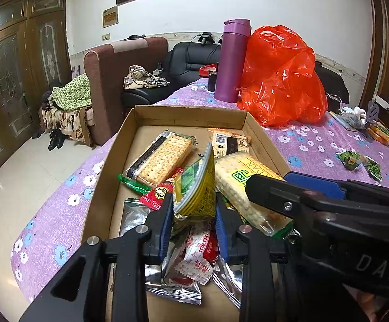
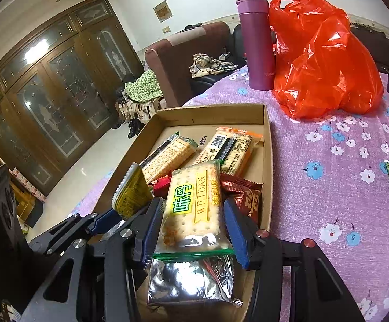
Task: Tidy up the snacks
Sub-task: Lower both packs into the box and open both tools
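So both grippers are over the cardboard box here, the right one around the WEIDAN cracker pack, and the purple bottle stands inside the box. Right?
Not quite. The purple bottle stands outside the cardboard box, on the flowered tablecloth beside the red bag, as the right wrist view shows. The rest holds.

Box (image 1: pixel 264 145) crowded with snack packets; only its far strip is bare. Bottle (image 1: pixel 230 61) and red bag (image 1: pixel 283 80) block upper centre. Open desk (image 2: pixel 328 187) at my right frame's right.
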